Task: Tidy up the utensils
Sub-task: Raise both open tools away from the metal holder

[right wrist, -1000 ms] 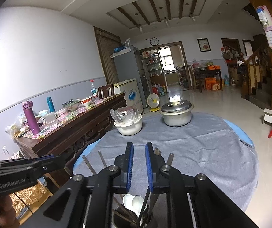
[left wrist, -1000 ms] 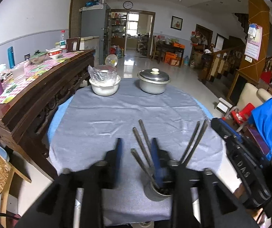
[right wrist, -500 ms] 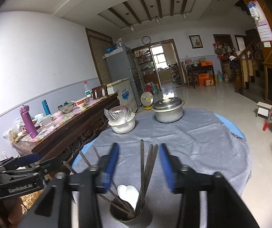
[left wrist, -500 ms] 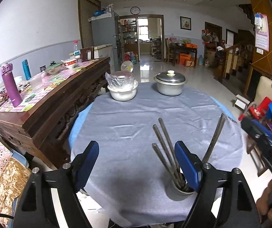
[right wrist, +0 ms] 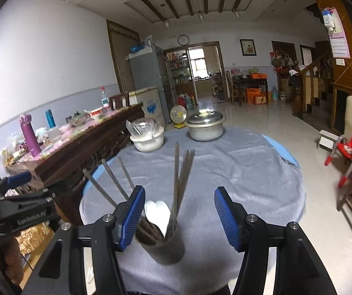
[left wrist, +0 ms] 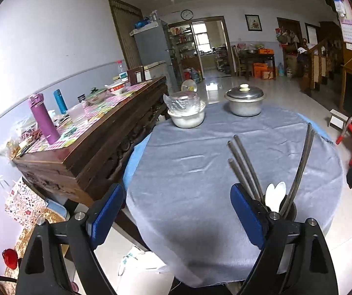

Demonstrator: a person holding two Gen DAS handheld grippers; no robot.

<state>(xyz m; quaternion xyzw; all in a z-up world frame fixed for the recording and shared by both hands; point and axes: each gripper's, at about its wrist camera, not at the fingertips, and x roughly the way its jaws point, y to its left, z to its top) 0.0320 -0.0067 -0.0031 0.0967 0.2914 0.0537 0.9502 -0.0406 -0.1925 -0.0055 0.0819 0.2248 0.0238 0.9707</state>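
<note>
Now both claws are spread wide and hold nothing. Just ahead of the right gripper [right wrist: 178,217], low between its fingers, stands the metal cup [right wrist: 162,245] with chopsticks [right wrist: 179,179] and white spoons [right wrist: 157,212] fanned inside; it sits beside the left gripper [left wrist: 176,213], by that claw's right finger. Any closing move should come straight down, since tilted sticks could snag a pad. Farther ahead on the grey cloth [right wrist: 237,172] stand a white bowl [right wrist: 147,140] and lidded pot [right wrist: 205,126], well apart.
</note>
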